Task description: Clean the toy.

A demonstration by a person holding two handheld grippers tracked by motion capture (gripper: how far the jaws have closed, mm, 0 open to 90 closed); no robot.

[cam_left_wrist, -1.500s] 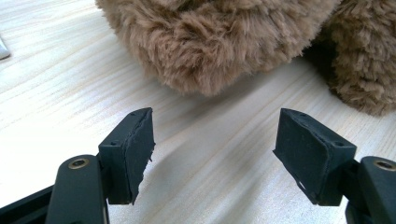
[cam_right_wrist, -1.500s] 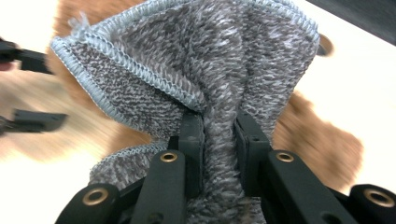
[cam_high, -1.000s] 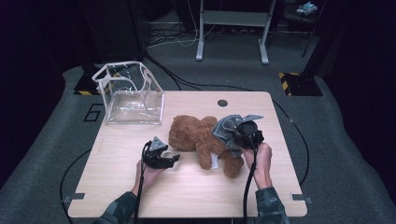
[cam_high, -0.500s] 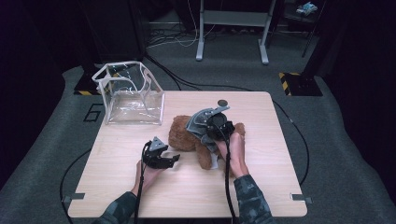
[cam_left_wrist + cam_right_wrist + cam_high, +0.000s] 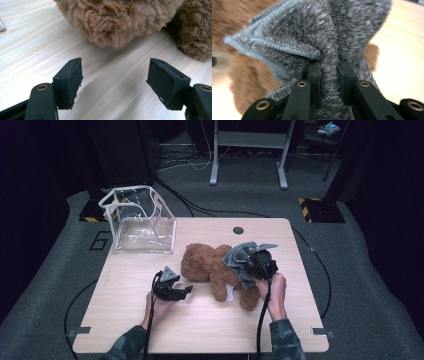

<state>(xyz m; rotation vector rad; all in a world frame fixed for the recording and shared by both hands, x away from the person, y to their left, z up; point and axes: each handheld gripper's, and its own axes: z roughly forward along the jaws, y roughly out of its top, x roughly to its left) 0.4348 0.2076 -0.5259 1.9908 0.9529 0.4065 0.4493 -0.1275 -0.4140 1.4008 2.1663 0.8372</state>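
Note:
A brown teddy bear (image 5: 212,267) lies on its back in the middle of the wooden table (image 5: 150,320). My right gripper (image 5: 252,265) is shut on a grey fleece cloth (image 5: 239,260), holding it over the bear's right side. In the right gripper view the cloth (image 5: 317,37) is bunched between the pads, with the bear (image 5: 244,75) blurred behind. My left gripper (image 5: 182,291) rests low on the table left of the bear and stands open. In the left gripper view its jaws (image 5: 113,78) have bare wood between them, and the bear's fur (image 5: 117,20) lies just beyond.
A clear plastic box (image 5: 138,220) with white edging stands at the table's back left corner. A round cable hole (image 5: 238,230) sits near the far edge. Cables trail from both grippers over the front edge. Dark floor surrounds the table.
The right gripper swung left over the bear with the cloth, then came back right and a little lower. The left gripper stayed where it was.

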